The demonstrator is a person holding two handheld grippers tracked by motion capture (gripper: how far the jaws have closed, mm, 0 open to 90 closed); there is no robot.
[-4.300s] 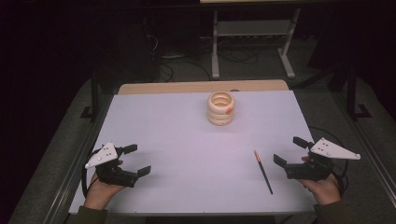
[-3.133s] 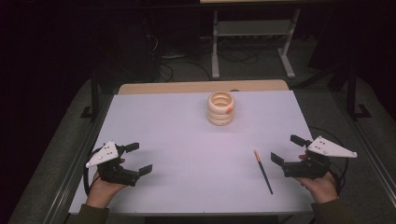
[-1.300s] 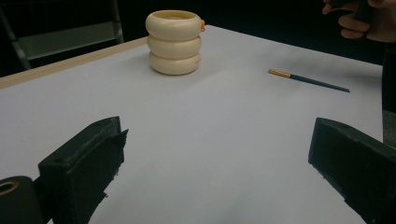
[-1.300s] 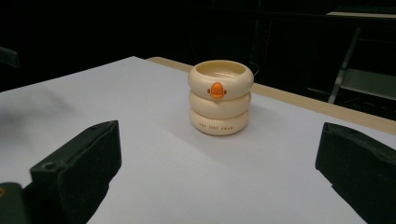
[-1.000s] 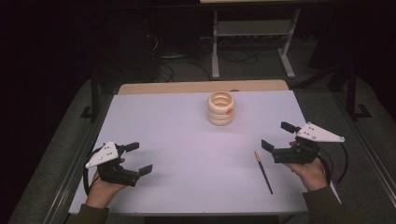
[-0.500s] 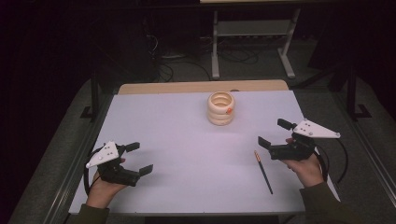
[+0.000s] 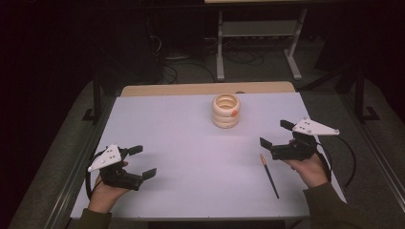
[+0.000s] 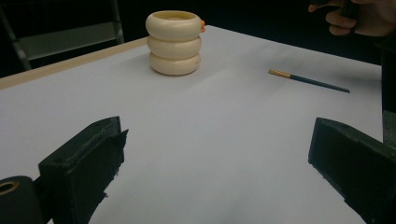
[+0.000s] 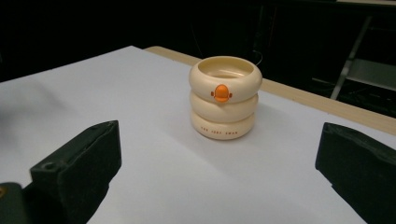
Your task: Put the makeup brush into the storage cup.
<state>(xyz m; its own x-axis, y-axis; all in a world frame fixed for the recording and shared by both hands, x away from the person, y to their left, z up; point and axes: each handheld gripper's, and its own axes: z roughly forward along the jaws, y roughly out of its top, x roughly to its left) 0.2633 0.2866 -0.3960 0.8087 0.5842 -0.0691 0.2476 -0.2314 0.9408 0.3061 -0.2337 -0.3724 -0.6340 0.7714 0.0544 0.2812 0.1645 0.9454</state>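
table (image 7: pixel 181 138): white top, near edge cut off | cream ringed pot (image 7: pixel 226 110): far centre, inside hidden | my left gripper (image 7: pixel 139 162): jaws wide, empty | my right gripper (image 7: pixel 274 135): jaws wide, empty | pencil (image 7: pixel 270 176): just beside right hand, tip unclear

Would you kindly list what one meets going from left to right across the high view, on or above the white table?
Left gripper, black with a grey three-cornered plate → cream ridged holder of three stacked rings with an orange spot → dark pencil with a gold-coloured tip → right gripper, black with its grey plate.
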